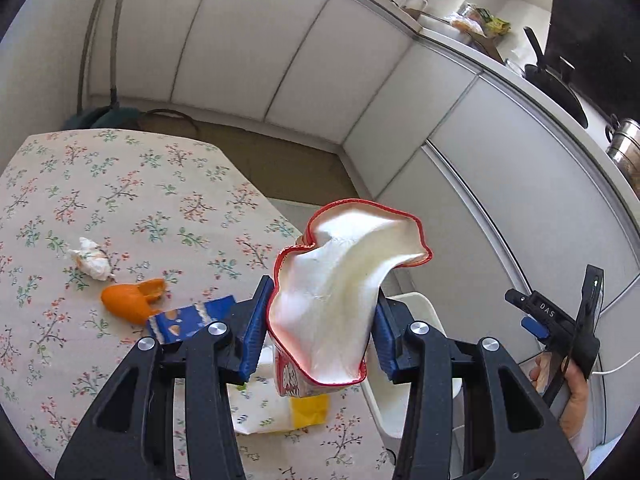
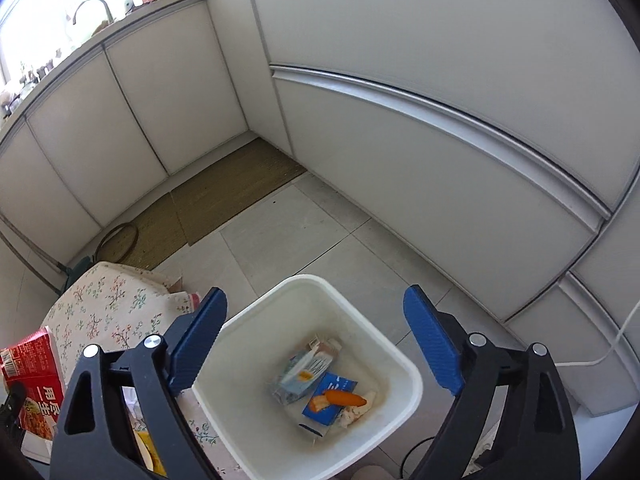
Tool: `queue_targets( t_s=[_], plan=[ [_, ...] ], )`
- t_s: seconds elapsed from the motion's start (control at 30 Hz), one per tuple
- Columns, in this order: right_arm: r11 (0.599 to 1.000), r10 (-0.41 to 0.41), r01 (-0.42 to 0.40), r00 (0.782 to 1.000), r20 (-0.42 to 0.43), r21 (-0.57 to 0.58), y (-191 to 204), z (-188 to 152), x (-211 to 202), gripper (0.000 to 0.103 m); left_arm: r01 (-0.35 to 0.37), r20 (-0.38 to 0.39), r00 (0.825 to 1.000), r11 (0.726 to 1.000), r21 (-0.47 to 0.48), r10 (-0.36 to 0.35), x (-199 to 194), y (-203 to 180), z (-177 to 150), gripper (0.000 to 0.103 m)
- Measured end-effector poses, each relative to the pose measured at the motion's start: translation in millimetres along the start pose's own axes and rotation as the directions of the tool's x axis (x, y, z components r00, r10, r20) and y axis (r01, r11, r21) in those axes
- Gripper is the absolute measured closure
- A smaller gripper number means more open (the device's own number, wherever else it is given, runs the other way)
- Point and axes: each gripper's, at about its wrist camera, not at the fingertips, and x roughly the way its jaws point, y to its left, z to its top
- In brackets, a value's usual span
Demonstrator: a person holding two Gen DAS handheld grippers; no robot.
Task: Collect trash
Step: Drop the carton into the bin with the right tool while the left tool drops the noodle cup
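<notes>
1. Left gripper [image 1: 320,328] pinches an open red-edged bag [image 1: 340,280], white inside, crumpled, held above the table [image 1: 120,200] edge.
2. Right gripper [image 2: 316,340] stands spread, nothing between its pads, above the white bin [image 2: 400,364].
3. Bin holds a carton [image 2: 304,372], blue wrapper [image 2: 328,404] and orange peel [image 2: 344,398].
4. On the floral table: tissue wad [image 1: 90,259], orange peel [image 1: 132,302], blue wrapper [image 1: 188,316], yellow scrap [image 1: 308,410].
5. Cabinets [image 2: 440,120] stand behind the bin.
</notes>
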Motion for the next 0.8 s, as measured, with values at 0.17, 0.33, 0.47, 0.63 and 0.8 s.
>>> queue_targets(
  t_s=[0.17, 0.33, 0.47, 0.63, 0.8],
  plan=[
    [0.999, -0.03, 0.03, 0.999, -0.018, 0.029, -38, 7, -2, 0.014, 0.072, -0.057, 0.996, 0.997, -0.004, -0.073, 33, -36, -10, 0.059],
    [0.999, -0.024, 0.026, 0.999, -0.046, 0.045, -61, 1, -6, 0.014, 0.132, -0.114, 0.985, 0.991, -0.006, -0.132, 62, -75, -18, 0.059],
    [0.998, -0.021, 0.025, 0.998, -0.067, 0.061, -79, -3, -6, 0.014, 0.165, -0.16, 0.974, 0.986, -0.004, -0.164, 85, -102, -28, 0.059],
    [0.996, -0.023, 0.028, 0.998, -0.061, 0.079, -90, -5, -8, 0.014, 0.191, -0.217, 0.958, 0.982, -0.01, -0.188, 111, -128, -39, 0.059],
    [0.995, -0.028, 0.033, 0.998, -0.053, 0.094, -97, -4, -11, 0.014, 0.215, -0.269, 0.94, 0.977, -0.005, -0.208, 130, -147, -44, 0.058]
  ],
)
